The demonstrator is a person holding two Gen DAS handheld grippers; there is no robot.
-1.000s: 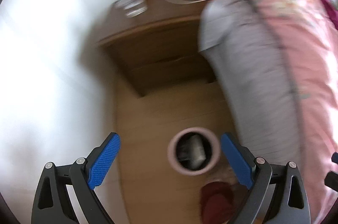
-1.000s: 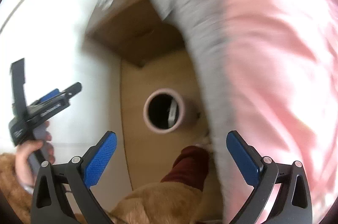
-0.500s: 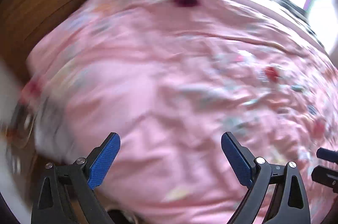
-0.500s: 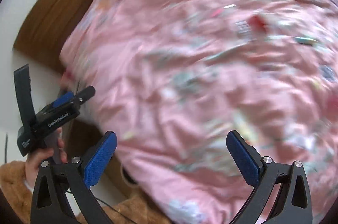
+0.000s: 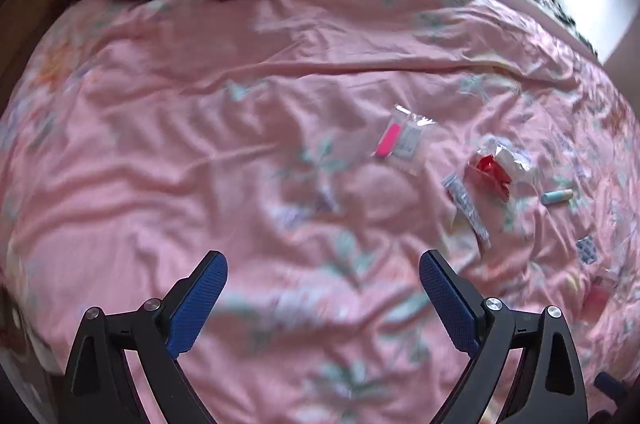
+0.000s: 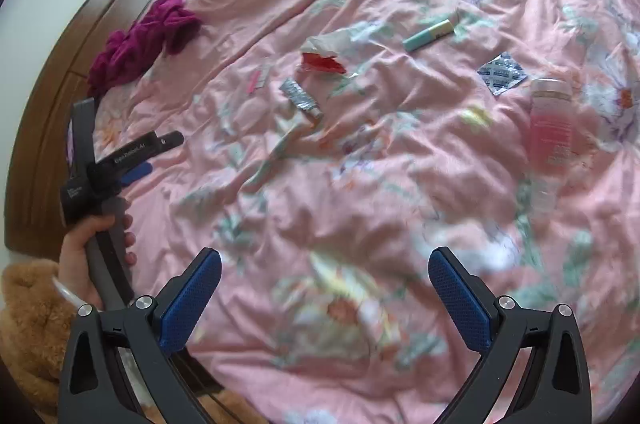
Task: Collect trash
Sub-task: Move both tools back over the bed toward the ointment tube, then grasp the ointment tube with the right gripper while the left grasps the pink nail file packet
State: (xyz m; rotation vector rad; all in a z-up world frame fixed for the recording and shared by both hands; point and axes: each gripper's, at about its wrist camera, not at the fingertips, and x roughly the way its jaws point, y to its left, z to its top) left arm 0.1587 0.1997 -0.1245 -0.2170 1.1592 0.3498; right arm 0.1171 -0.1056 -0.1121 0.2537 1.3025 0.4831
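Hovering spread and empty above the pink quilt (image 6: 360,184), both the left gripper (image 5: 323,294) and right gripper (image 6: 325,288) faced litter scattered beyond the red wrapper (image 6: 322,63), apparently choosing a piece.

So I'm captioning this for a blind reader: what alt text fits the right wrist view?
The open right gripper hovers over a pink floral duvet strewn with litter: a red and white wrapper, a silver sachet, a blue foil packet and a pink bottle. At left, a hand holds the left gripper.

two claws (image 6: 324,280), one bottle (image 6: 550,122), one tube (image 6: 428,35)
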